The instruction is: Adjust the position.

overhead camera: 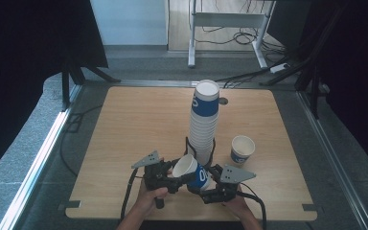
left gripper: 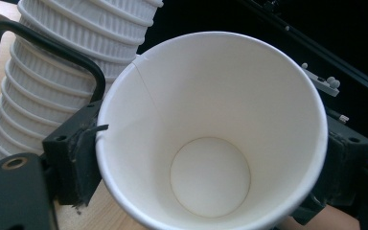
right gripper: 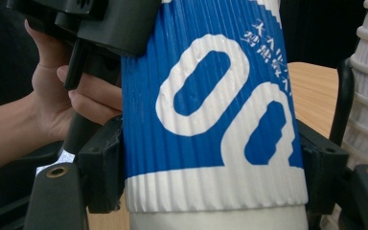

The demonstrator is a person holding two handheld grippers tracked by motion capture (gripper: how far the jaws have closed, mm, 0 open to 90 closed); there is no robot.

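Holding the tilted blue-and-white paper cup (overhead camera: 192, 171) between both tools, I judged a slow, straight pull best for freeing it. The wooden table (overhead camera: 139, 129) carried the tall cup stack (overhead camera: 203, 124) and a lone cup (overhead camera: 242, 149); grey floor lay beyond. Right gripper (right gripper: 215, 167) clamped the cup's ribbed sleeve; left gripper (left gripper: 211, 158) pressed its rim.

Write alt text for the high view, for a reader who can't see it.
Two hand-held grippers, the left gripper and right gripper, together hold a tilted blue-and-white paper cup at the near edge of a wooden table. Behind stands a tall stack of cups in a black wire holder, with a single cup upright to its right.
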